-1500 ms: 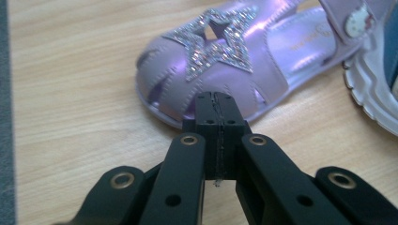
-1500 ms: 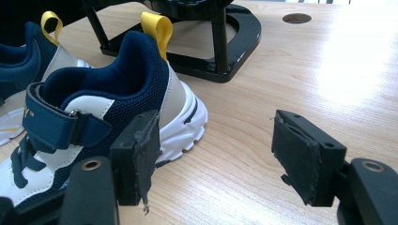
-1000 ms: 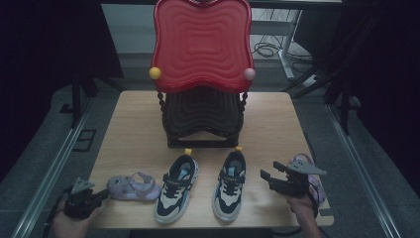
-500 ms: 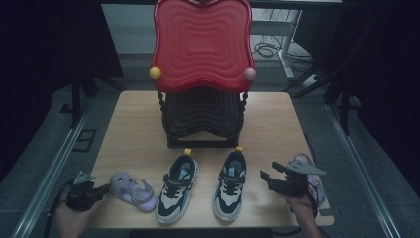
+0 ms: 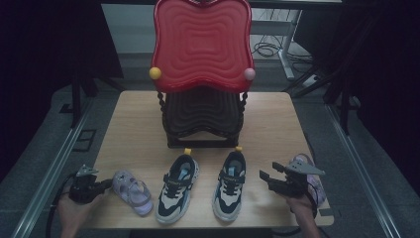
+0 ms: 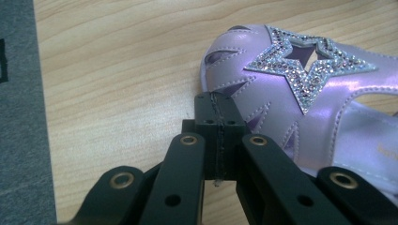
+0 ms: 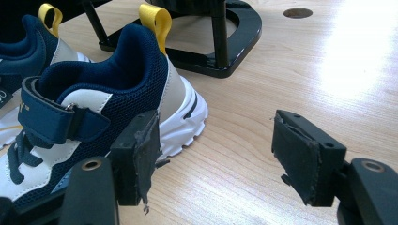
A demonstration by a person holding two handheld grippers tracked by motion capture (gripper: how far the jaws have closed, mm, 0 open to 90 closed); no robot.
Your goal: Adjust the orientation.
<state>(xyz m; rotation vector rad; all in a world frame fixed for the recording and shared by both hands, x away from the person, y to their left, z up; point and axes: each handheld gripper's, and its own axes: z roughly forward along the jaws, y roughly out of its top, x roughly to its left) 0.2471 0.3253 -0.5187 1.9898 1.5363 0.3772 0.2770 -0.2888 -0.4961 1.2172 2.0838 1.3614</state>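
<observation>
- Broadly, the work looks like lining up children's shoes in a row along the near edge of the wooden table (image 5: 133, 124), in front of the red chair (image 5: 202, 44); I judge it roughly half done.
- Done already: the two navy-and-white sneakers, the left sneaker (image 5: 177, 187) and the right sneaker (image 5: 230, 184), stand side by side at 6 o'clock from the chair, yellow heel loops towards it.
- Left to do: the purple sandal (image 5: 131, 191) lies askew at 9 o'clock from the sneakers, toe slanting to 5 o'clock, and its mate, the second sandal (image 5: 313, 179), lies at 3 o'clock, by the right hand.
- Compared with half a second ago, the purple sandal has swung further round, and the left gripper (image 5: 101, 186) has followed it.
- The left gripper has its jaws pressed together, tips touching the sandal's toe edge.
- The right gripper (image 7: 220, 145) stands wide, holding nothing, just beside the right sneaker.
</observation>
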